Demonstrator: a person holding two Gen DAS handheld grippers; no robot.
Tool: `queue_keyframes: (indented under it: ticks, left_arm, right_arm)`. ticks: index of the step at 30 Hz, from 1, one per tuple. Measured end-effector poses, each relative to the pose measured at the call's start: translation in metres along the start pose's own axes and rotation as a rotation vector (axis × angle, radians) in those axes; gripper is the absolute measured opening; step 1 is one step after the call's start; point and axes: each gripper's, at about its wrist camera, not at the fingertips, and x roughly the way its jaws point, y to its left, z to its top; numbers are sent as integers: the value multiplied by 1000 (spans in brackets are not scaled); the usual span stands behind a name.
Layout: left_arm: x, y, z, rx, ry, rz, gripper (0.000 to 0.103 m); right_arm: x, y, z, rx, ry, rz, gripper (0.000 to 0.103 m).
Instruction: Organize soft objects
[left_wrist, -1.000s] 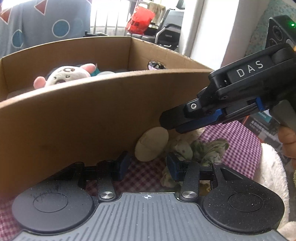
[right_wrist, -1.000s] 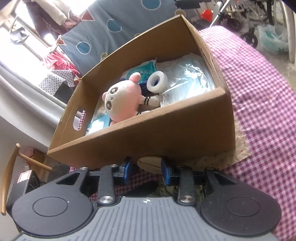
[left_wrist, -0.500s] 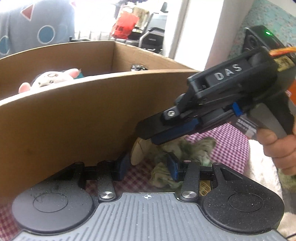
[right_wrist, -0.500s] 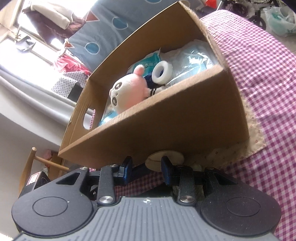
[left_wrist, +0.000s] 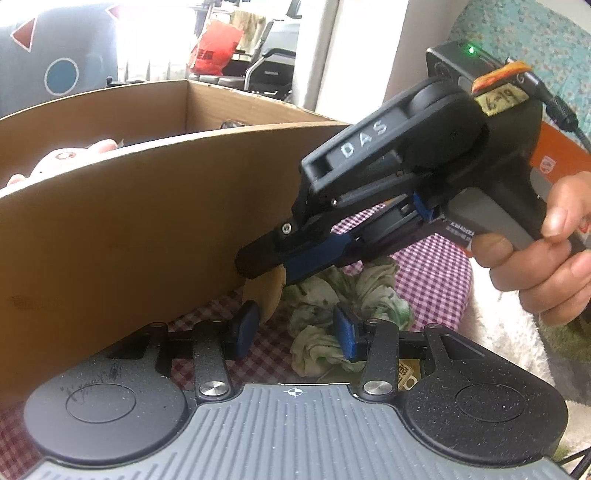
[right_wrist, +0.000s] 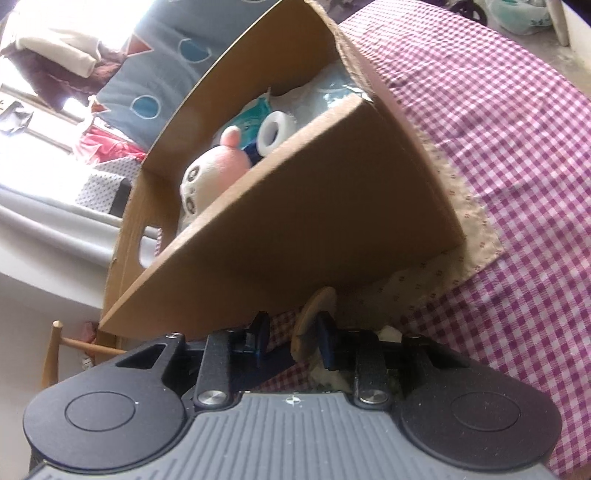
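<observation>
The right claw (right_wrist: 293, 341), jaws apart, has a round tan cork-like disc (right_wrist: 314, 321) standing on edge between its blue pads, against the right-hand pad; whether it is gripped I cannot tell. The disc sits at the foot of the brown cardboard box (right_wrist: 314, 221), on the purple-checked cloth (right_wrist: 498, 147). The left claw (left_wrist: 291, 328) is open and empty, its pads either side of a crumpled green-and-cream fabric piece (left_wrist: 340, 306). Inside the box lies a pink-and-white plush toy (right_wrist: 210, 173).

Checked cloth (right_wrist: 517, 155) w/ cardboard box (right_wrist: 314, 221), beige mat (right_wrist: 469, 236), crumpled fabric (left_wrist: 343, 295).
</observation>
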Motion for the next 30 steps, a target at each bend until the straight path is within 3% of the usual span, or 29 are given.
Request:
queue_keyframes:
  ticks: [1,6,12,15,20,30]
  left_arm:
    - [0,1,0,-5,-2,2,45]
    - [-6,12,-5,-68,-15,28,46]
    - [0,33,-1,-188,20,14,51]
    - [0,41,0,-255,29,-22,62]
    - [-1,54,-1,-384,27,-101,62]
    - [-43,39,4,-347,-52,-78,60]
  right_arm:
    - [0,-2,-1,9,-2,-3,18]
    - [-1,-12,-4,64,-24,31,9]
    - [-9,-25,-5,106,-30,109,8]
    - [-14,-19,-6,72,-37,140,8]
    - [-17,-13,-5,42,-28,171,8]
    - [-31,20,-12,-27,-33,230,7]
